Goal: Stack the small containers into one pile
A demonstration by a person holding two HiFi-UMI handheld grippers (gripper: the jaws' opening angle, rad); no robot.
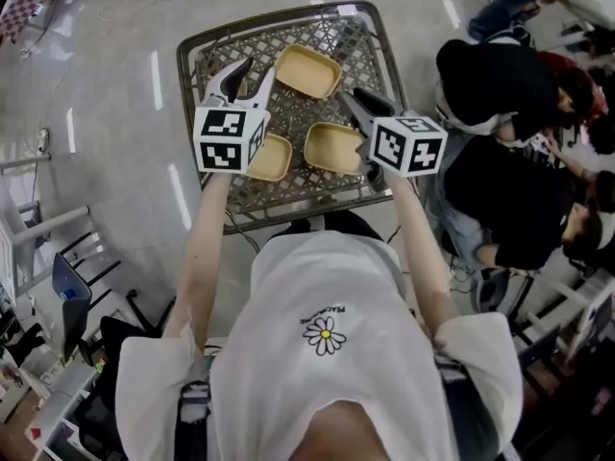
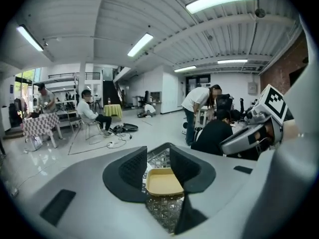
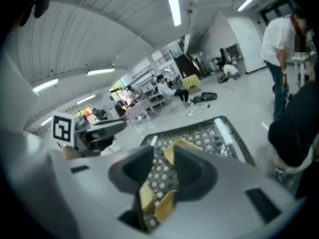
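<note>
Three shallow tan containers lie apart on a metal lattice table (image 1: 204, 42): one at the back (image 1: 307, 70), one front left (image 1: 270, 158), one front right (image 1: 332, 147). My left gripper (image 1: 248, 77) hovers over the table's left part, open and empty; its own view looks past its parted jaws (image 2: 158, 159) at the back container (image 2: 163, 181). My right gripper (image 1: 361, 102) hangs over the table's right side, above the front right container, also open with nothing between its fingers. In the right gripper view (image 3: 163, 166), two tan containers (image 3: 148, 194) (image 3: 166, 209) show blurred below the jaws.
The table is small, with a raised rim and grey floor on all sides. Several people in dark clothes (image 1: 509, 94) sit close to its right side. Chairs and racks (image 1: 67, 296) stand at the lower left. More people and furniture (image 2: 89, 114) fill the hall beyond.
</note>
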